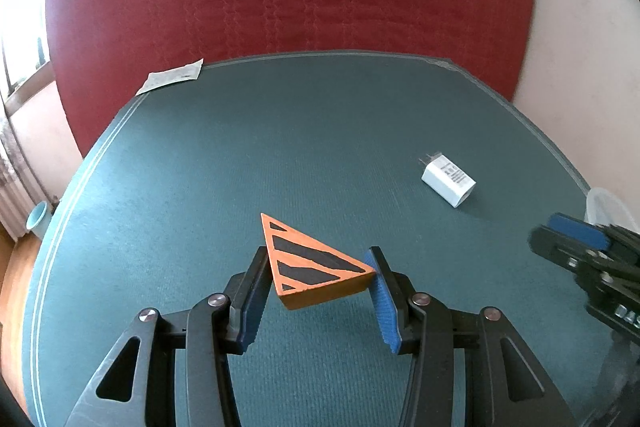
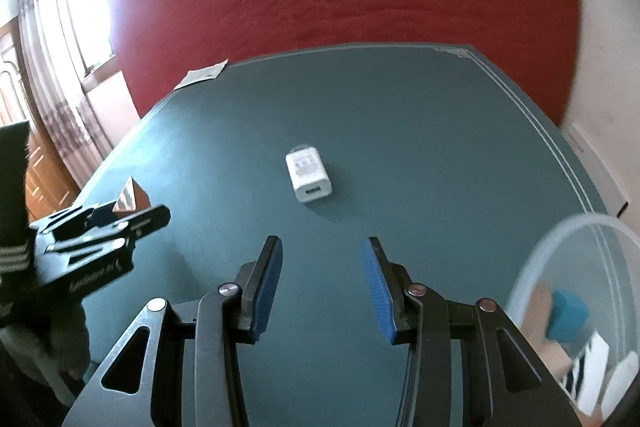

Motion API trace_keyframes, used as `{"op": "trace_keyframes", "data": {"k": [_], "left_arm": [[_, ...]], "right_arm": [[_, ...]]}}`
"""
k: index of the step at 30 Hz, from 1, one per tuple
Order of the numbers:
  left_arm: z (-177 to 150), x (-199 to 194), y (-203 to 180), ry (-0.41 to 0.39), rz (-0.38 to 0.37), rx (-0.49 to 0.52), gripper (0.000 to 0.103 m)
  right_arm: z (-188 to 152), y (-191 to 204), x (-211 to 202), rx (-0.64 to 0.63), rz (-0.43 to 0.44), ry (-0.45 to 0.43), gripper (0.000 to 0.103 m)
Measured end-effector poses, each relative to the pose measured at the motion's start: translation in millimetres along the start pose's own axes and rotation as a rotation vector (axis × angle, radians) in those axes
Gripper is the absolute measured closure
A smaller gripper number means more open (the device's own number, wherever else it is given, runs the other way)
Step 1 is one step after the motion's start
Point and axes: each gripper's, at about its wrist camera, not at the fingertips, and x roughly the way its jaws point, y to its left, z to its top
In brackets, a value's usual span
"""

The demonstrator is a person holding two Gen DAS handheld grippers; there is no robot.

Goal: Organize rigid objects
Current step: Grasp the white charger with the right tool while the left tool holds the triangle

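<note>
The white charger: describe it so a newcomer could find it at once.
On the green table before the red wall, the charger lies alone mid-surface, ahead of the right gripper. It is a small white block with a USB port, unlike the striped orange triangle.

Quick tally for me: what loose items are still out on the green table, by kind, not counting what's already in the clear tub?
Orange triangular block with black stripes, held in the left gripper: 1
White USB charger, lying loose on the table ahead of the empty right gripper: 1
White paper slip, at the far left edge: 1
Total: 3
</note>
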Motion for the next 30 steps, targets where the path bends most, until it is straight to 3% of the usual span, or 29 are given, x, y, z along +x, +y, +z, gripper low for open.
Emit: {"op": "trace_keyframes", "data": {"k": [19,27,30], "left_arm": [[-4.2,14.5,18.4,0.046,-0.076,-0.026,0.053],[-2.7,18.0,29.7,0.049,-0.087,-0.050,0.053],[-5.5,20.5,27.6,0.053,-0.076,-0.039,0.053]], "right_arm": [[47.8,20.1,92.9,0.009,-0.010,0.063,0.060],[50.3,17.1,94.1,-0.008,-0.046,0.052,0.059],[51.4,13.1,95.7,0.018,-0.049,0.056,0.052]]}}
